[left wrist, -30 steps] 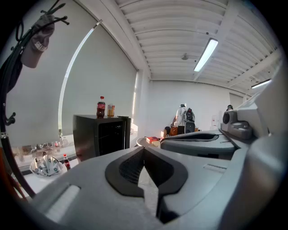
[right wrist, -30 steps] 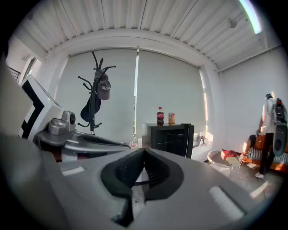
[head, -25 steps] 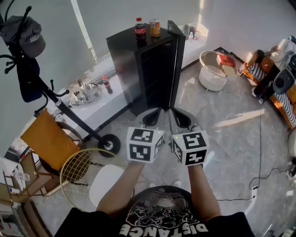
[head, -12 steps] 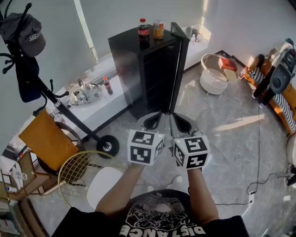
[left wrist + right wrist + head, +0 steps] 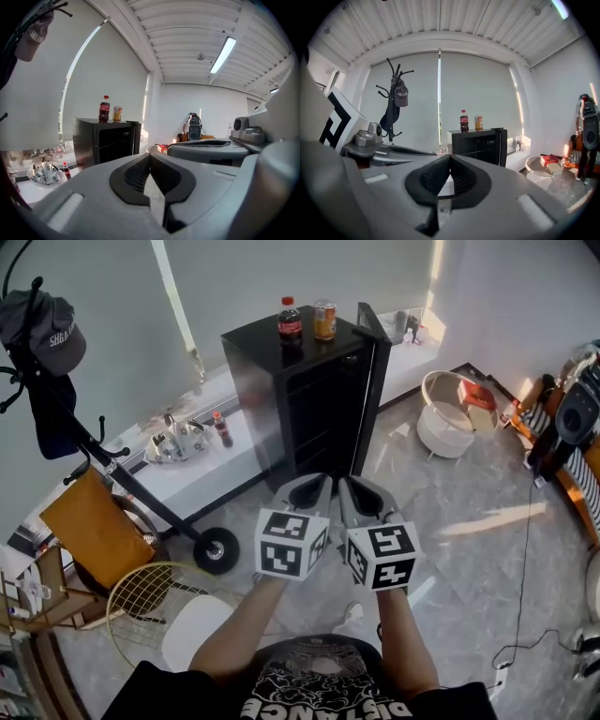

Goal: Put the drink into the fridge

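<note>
The black fridge stands at the far side of the room, its door open at the right edge. Bare floor leads up to it. The coat stand on the left and the round white tub on the right stand well off that path. The left tongs and right tongs are side by side, both pressed shut and empty. The drink, a cola bottle, stands upright on the fridge top just beside a can. A good pickup would probably open one pair wide, take the bottle from its left side, clear of the can, and mind the door's edge.
</note>
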A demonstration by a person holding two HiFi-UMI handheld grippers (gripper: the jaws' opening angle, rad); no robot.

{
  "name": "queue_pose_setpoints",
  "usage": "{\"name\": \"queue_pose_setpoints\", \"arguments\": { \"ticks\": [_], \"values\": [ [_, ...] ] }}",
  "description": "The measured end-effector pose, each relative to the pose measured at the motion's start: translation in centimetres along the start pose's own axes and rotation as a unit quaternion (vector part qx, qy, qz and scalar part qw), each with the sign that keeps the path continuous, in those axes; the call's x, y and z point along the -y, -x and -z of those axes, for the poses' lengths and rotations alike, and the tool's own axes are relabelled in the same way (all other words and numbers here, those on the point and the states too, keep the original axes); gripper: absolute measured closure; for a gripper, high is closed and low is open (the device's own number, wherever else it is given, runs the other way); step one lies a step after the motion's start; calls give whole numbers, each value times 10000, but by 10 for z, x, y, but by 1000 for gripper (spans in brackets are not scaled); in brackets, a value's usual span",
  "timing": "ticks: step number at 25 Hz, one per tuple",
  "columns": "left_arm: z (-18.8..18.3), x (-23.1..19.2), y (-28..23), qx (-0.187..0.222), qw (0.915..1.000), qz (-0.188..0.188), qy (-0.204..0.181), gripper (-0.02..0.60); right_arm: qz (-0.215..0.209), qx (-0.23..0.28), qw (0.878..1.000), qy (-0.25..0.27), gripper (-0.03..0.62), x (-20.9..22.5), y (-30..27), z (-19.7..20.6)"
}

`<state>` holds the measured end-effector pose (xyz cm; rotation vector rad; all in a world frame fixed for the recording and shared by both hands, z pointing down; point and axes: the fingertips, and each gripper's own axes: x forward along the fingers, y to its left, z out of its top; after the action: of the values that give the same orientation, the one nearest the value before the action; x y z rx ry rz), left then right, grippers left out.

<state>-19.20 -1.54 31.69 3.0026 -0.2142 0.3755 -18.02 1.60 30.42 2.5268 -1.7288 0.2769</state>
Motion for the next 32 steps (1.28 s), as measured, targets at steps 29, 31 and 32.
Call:
{"name": "queue_pose_setpoints", "arguments": {
  "ticks": [29, 31, 32],
  "values": [
    [-59, 25, -132, -44, 9927, -1204, 15, 577, -1397, 43, 9902, 56, 592, 144, -52, -29],
    [-60, 18, -132, -42, 9920, -1258, 36, 577, -1465, 31, 9892, 68, 592, 140, -58, -30],
    [-60, 13, -132, -41, 9917, -1287, 41, 577, -1487, 28, 9888, 73, 592, 139, -61, -31]
  ]
}}
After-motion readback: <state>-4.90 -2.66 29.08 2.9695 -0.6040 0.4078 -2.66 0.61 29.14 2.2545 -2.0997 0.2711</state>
